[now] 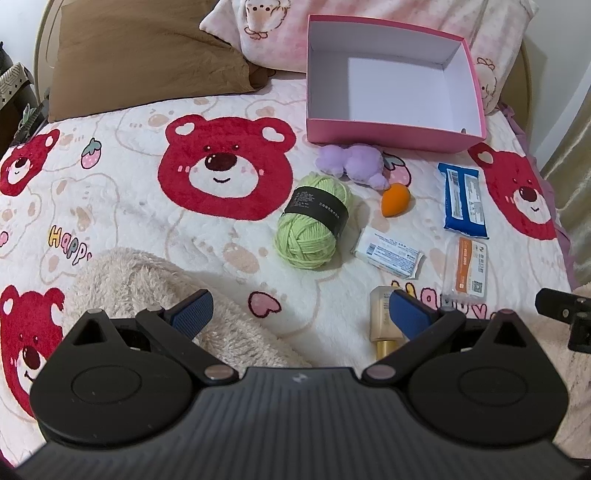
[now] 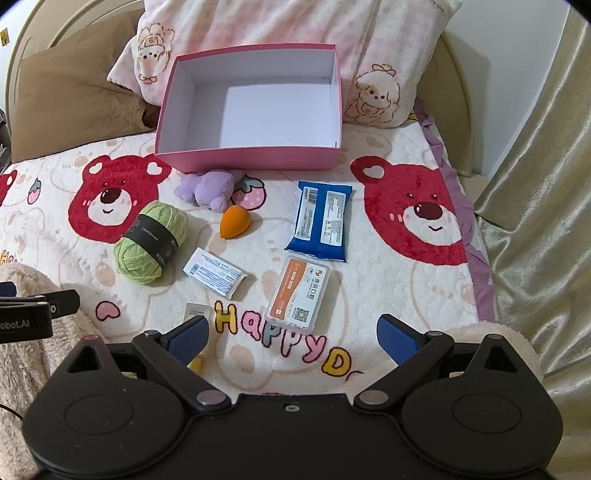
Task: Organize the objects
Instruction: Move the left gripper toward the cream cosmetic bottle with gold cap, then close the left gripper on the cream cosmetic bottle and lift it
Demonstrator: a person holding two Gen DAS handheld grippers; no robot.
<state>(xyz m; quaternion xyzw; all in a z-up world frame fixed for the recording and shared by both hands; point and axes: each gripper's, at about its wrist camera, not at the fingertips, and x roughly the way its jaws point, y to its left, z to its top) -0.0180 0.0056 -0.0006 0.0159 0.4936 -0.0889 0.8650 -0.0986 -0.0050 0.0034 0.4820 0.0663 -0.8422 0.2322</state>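
Observation:
An empty pink box (image 1: 391,131) (image 2: 255,158) stands at the back of the bed. In front of it lie a purple plush (image 1: 352,162) (image 2: 207,186), a green yarn ball (image 1: 314,221) (image 2: 149,243), an orange sponge (image 1: 395,199) (image 2: 234,221), a blue packet (image 1: 463,199) (image 2: 321,221), a small white box (image 1: 388,256) (image 2: 214,277), a clear orange-labelled case (image 1: 469,271) (image 2: 299,293) and a beige bottle with gold cap (image 1: 384,325) (image 2: 195,363). My left gripper (image 1: 301,314) is open, its right finger over the bottle. My right gripper (image 2: 291,334) is open just short of the case.
The bedspread (image 1: 129,206) (image 2: 388,280) bears red bear prints. A brown pillow (image 1: 147,55) and a pink patterned pillow (image 2: 277,26) lie at the head. A fluffy beige blanket (image 1: 155,291) lies near the front. A gold curtain (image 2: 535,221) hangs on the right.

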